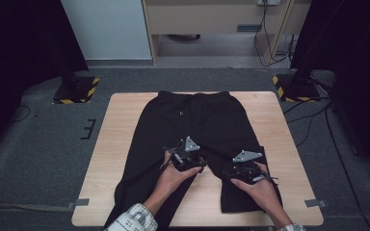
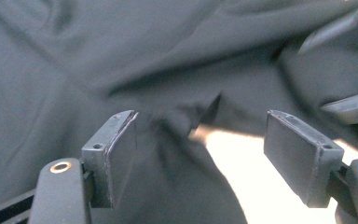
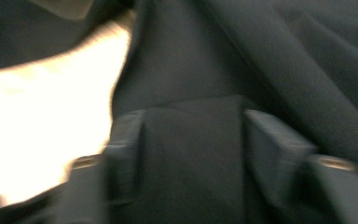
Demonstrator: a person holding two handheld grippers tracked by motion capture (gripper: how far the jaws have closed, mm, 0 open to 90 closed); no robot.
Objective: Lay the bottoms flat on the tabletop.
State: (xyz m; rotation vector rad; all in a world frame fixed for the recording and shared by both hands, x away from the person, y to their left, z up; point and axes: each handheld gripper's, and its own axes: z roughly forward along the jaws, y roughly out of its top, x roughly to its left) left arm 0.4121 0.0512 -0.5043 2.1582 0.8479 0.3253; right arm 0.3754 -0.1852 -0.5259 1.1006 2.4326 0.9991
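A pair of black trousers point(image 1: 192, 130) lies spread flat on a light wooden table point(image 1: 120, 144), waistband at the far edge, both legs running toward the person. The leg on the left of the high view reaches past the table's near edge; the other leg ends short of that edge, its hem squared off. No fold across the garment is made yet, so the work appears to be at its start, with the folding all left to do.

Both grippers sit near the crotch, where the two legs part. The left gripper point(image 2: 200, 140) hovers just above the inner edge of the left leg, jaws standing wide apart with nothing pinched; its own view shows wrinkled cloth and a wedge of bare table between the pads. The right gripper point(image 3: 193, 140) lies low on the inner edge of the right leg, jaws partly closed, with a flat band of black fabric between them; the blur makes it impossible to tell whether the pads press it.

Both forearms come in from the near edge, the hands point(image 1: 173, 175) cupping each gripper from behind, jaws angled forward and down.
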